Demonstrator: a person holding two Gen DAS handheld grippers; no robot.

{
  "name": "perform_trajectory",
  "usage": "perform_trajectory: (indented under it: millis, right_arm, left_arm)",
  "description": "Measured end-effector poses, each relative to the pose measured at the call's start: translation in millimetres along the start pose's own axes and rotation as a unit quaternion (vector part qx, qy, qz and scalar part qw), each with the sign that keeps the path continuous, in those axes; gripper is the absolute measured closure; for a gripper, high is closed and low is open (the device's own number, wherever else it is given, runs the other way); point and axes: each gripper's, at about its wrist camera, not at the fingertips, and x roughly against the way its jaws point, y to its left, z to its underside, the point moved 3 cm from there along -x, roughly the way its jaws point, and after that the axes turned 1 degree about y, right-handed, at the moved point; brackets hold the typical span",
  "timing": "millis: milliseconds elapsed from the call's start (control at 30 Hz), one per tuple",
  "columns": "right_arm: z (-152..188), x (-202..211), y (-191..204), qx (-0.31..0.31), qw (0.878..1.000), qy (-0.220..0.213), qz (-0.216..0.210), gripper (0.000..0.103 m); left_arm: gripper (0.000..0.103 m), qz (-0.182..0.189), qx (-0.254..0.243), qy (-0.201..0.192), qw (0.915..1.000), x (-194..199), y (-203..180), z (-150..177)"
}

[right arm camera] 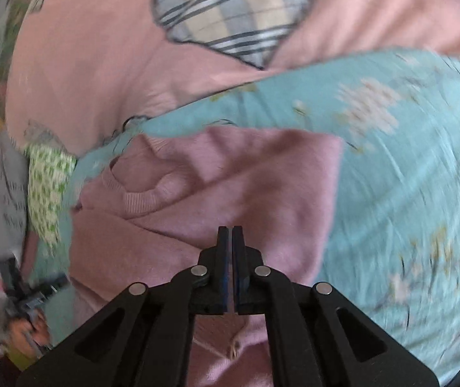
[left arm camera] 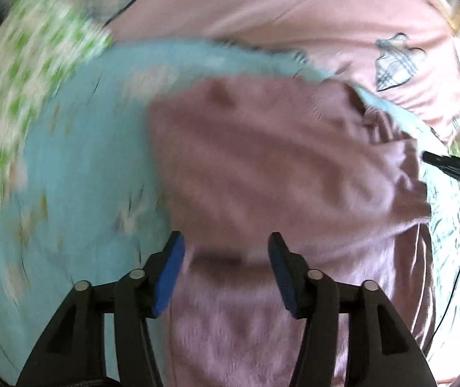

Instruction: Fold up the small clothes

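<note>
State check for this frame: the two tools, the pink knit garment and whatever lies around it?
left tool: open, over the garment, nothing gripped.
right tool: shut, over the garment; no visible fabric between the pads.
pink knit garment: partly folded, lying on the sheet.
blue floral sheet: spread underneath.
green-patterned cloth: lying beside it, unfolded.

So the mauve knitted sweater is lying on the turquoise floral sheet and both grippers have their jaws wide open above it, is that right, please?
Not quite. Only the left gripper is open, as the left wrist view shows. The right gripper has its jaws shut, with no cloth visibly between them, in the right wrist view. The mauve knitted sweater does lie on the turquoise floral sheet.
</note>
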Motion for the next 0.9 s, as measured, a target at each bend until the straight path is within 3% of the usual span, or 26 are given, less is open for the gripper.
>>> perform_trajectory:
  millis: [200, 400, 633, 700, 900]
  right_arm:
    - [-44, -28, 15, 0.073, 0.997, 0.010, -0.001, 0.100]
    - [-86, -60, 20, 0.155, 0.986, 0.053, 0.024, 0.098]
    - [-97, -96, 27, 0.227, 0.968, 0.107, 0.013, 0.094]
    - [-98, -102, 27, 0.234, 0.965, 0.117, 0.006, 0.087]
    - [-96, -95, 29, 0.263, 0.958, 0.110, -0.032, 0.052]
  left_arm:
    - [0.034, 0.018, -0.064, -0.022, 0.9976, -30, -18, -104]
    - [0.033, 0.009, -0.124, 0.020, 0.9921, -86, -27, -170]
    - [0.033, -0.003, -0.180, 0.066, 0.9815, -129, -36, -180]
    - [0.033, -0.003, -0.179, 0.073, 0.9811, -137, -36, -175]
    - [0.030, -0.007, -0.201, 0.065, 0.9774, -144, -35, -166]
